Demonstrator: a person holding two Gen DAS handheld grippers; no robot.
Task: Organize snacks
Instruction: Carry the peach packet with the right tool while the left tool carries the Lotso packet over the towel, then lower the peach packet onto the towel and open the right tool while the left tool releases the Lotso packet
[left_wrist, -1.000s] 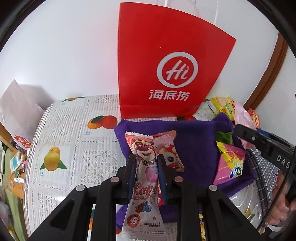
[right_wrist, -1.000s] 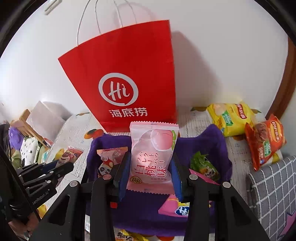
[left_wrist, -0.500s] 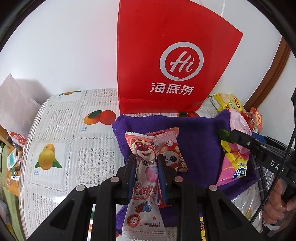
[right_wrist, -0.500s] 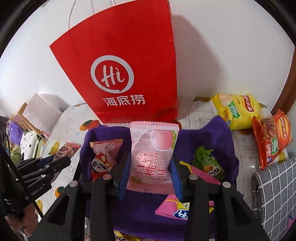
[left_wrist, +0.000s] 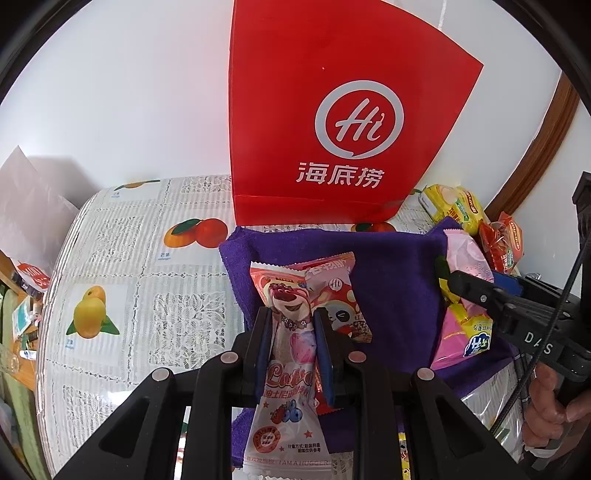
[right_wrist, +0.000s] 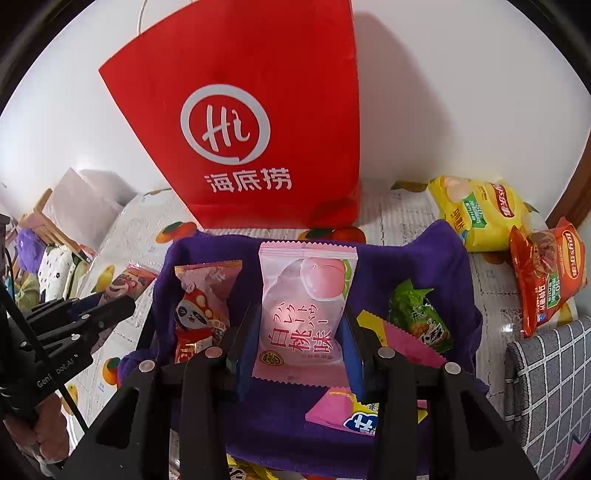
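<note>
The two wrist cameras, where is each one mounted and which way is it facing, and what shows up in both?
Left wrist: sits on the left gripper, looking down along its jaws at the purple cloth; jaws hold a bear-print snack packet; the right gripper and a hand show at right.
Right wrist: sits on the right gripper, facing the same cloth; jaws hold a peach snack packet; the left gripper shows at left.
Shared: red paper bag, panda packet, yellow chip bag.

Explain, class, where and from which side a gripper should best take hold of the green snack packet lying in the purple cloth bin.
Probably the green snack packet is best pinched across its narrow width at mid-body, coming from above. It lies flat and tilted against the purple cloth bin's right wall, with the pink packet overlapping its lower left edge.
</note>
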